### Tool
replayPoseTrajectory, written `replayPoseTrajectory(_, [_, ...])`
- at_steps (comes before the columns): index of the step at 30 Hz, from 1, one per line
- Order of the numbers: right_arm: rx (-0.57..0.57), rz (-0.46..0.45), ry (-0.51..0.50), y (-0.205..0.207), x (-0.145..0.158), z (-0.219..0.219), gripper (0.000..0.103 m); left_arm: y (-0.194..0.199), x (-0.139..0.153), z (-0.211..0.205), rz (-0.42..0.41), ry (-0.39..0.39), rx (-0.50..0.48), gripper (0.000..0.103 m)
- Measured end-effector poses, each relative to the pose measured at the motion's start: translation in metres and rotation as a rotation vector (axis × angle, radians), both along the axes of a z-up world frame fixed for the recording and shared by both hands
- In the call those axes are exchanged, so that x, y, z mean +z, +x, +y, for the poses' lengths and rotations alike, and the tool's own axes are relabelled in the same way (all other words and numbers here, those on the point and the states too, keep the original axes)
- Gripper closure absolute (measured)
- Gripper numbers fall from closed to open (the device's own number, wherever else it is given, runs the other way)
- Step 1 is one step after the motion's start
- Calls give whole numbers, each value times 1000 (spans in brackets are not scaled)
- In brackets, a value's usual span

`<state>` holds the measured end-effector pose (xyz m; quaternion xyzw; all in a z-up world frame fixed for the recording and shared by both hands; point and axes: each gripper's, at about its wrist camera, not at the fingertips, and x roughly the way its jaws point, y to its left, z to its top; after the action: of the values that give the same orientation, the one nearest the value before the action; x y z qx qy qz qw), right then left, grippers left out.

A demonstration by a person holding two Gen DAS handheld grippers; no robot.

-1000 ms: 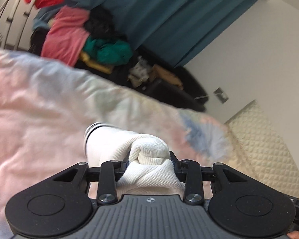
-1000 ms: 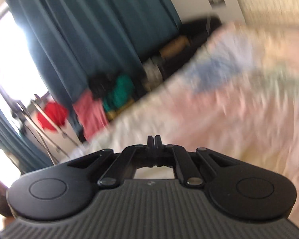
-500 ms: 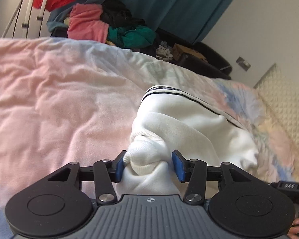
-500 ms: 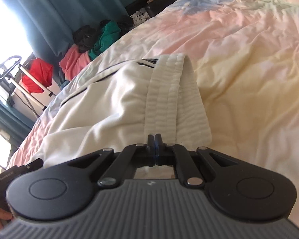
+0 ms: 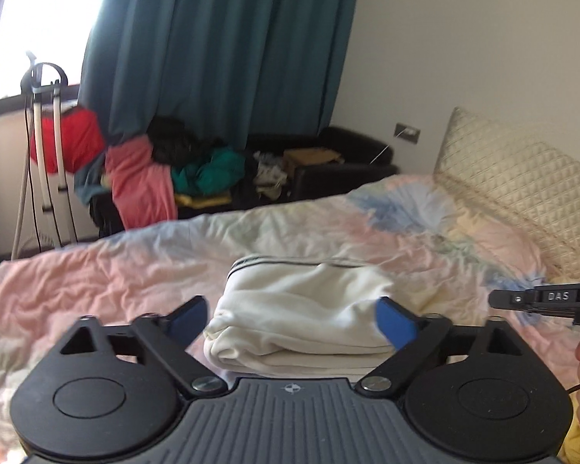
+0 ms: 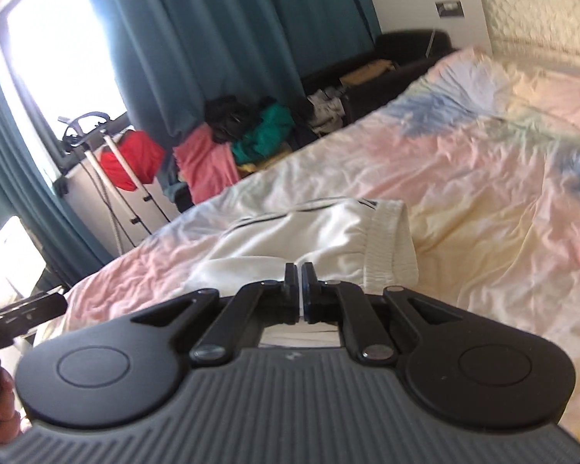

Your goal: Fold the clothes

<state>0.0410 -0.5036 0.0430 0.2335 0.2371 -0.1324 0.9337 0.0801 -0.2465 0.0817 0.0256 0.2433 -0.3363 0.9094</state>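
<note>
A white garment [image 5: 301, 309] with thin dark stripes lies folded in a compact stack on the pastel bedspread [image 5: 96, 290]. My left gripper [image 5: 293, 319] hovers just short of it and above it. Its jaws are opening wide, and the blue pads [image 5: 396, 323] stand clear of the cloth on either side. In the right wrist view the same garment [image 6: 309, 232] shows its ribbed waistband [image 6: 390, 247] on the right. My right gripper [image 6: 299, 274] is shut with nothing held, pulled back from the garment's near edge.
A heap of pink, green and black clothes [image 5: 166, 170] lies on a dark couch [image 5: 348, 162] beyond the bed's far edge, under a teal curtain [image 5: 220, 58]. A quilted headboard [image 5: 522, 193] rises on the right. A garment steamer stand [image 5: 46, 147] is by the window.
My left gripper let go of the bunched white cloth, spread its jaws wide and drew back and up. My right gripper also drew back, still shut. The garment now lies folded.
</note>
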Motion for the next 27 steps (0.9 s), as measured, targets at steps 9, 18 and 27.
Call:
replayPoseTrajectory(9, [50, -141, -152, -71, 34, 81, 14, -105, 30, 46, -114, -26, 44, 0])
replayPoseTrajectory(18, [32, -184, -273, -97, -9, 139, 14, -144, -4, 85, -143, -1, 152, 0])
replayPoseTrajectory(27, [0, -120, -329, -83, -52, 156, 14, -141, -45, 106, -171, -58, 209, 0])
